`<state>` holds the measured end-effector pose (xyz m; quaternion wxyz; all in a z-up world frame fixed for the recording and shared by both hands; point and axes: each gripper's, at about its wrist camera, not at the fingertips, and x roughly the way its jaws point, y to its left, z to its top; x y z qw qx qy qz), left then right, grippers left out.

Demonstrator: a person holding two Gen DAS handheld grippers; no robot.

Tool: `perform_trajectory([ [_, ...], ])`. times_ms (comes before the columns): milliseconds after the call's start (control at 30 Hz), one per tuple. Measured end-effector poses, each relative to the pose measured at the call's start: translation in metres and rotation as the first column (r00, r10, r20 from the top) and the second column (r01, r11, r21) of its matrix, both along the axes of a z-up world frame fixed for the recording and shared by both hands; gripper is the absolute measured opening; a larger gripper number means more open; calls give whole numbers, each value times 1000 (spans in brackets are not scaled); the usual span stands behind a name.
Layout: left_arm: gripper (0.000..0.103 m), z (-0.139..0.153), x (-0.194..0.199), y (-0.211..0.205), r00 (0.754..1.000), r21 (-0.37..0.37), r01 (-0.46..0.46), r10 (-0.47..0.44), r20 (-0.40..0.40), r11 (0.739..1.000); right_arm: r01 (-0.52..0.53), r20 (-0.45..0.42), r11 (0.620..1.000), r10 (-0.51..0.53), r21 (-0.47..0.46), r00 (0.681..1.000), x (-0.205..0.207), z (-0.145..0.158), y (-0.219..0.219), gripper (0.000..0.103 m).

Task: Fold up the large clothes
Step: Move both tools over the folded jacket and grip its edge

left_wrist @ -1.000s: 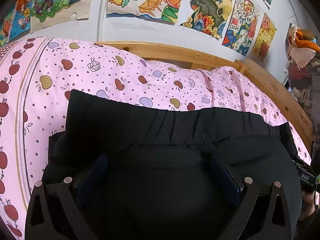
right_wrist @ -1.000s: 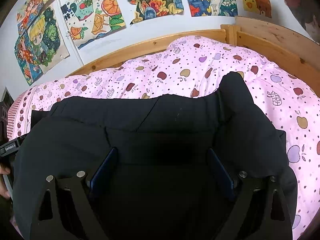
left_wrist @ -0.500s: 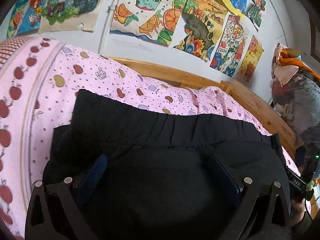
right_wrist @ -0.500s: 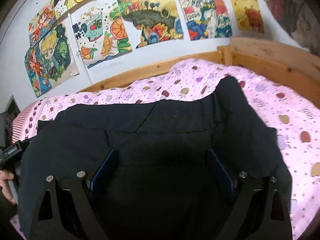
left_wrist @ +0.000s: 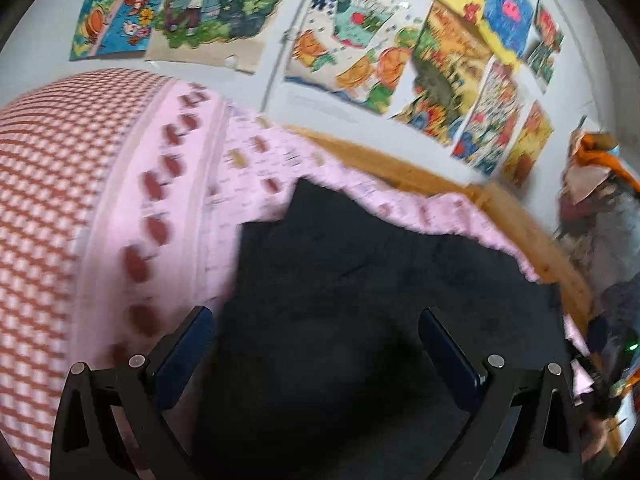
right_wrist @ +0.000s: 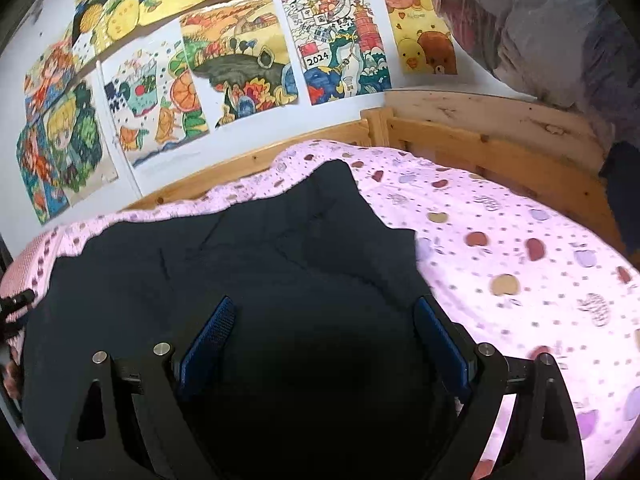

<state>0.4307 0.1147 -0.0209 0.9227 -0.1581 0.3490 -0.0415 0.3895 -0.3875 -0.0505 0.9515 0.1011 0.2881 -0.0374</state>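
Observation:
A large black garment (left_wrist: 360, 300) lies folded on the pink apple-print bed cover (left_wrist: 168, 216); it also fills the middle of the right wrist view (right_wrist: 260, 264). My left gripper (left_wrist: 316, 320) hangs open over the garment's left part, its left blue pad (left_wrist: 184, 356) past the cloth's edge over the cover. My right gripper (right_wrist: 322, 312) is open above the garment's right part, with nothing between its pads (right_wrist: 208, 340). The left wrist view is blurred by motion.
A wooden bed frame (right_wrist: 500, 148) runs along the far and right sides. Colourful drawings (right_wrist: 240, 68) hang on the wall. A pile of clothes (left_wrist: 600, 208) stands to the right. Bare pink cover (right_wrist: 520, 248) lies right of the garment.
Both grippers have lifted and pulled back from the garment. The left one has swung left, so its left pad now sits over the pink cover. The waistband no longer shows on top.

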Motion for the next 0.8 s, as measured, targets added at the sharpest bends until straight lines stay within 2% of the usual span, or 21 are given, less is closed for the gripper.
perform_trajectory([
  [100, 103, -13, -3, 17, 998, -24, 22, -23, -64, 999, -27, -47, 998, 24, -62, 999, -5, -6, -3, 89],
  [167, 103, -19, -5, 25, 996, -59, 47, -51, -74, 997, -41, -83, 997, 35, -66, 996, -8, -12, -10, 89],
  [267, 103, -25, -10, 28, 992, -78, 109, -114, -55, 991, -29, -106, 999, 33, 34, 994, -9, -18, -29, 89],
  [367, 103, -33, -14, 24, 982, -84, 180, -183, -37, 980, -25, -136, 985, 49, 173, 990, -3, -35, -44, 96],
  [433, 103, -37, -17, 24, 978, -111, 206, -209, -20, 972, -33, -137, 975, 64, 218, 989, -1, -43, -49, 99],
  [567, 103, -48, -20, 31, 972, -175, 232, -233, 14, 957, -44, -115, 972, 72, 229, 991, -4, -50, -46, 101],
  [800, 103, -54, -14, 29, 958, -217, 283, -288, 9, 934, -54, -94, 967, 80, 250, 992, -9, -58, -48, 101],
])
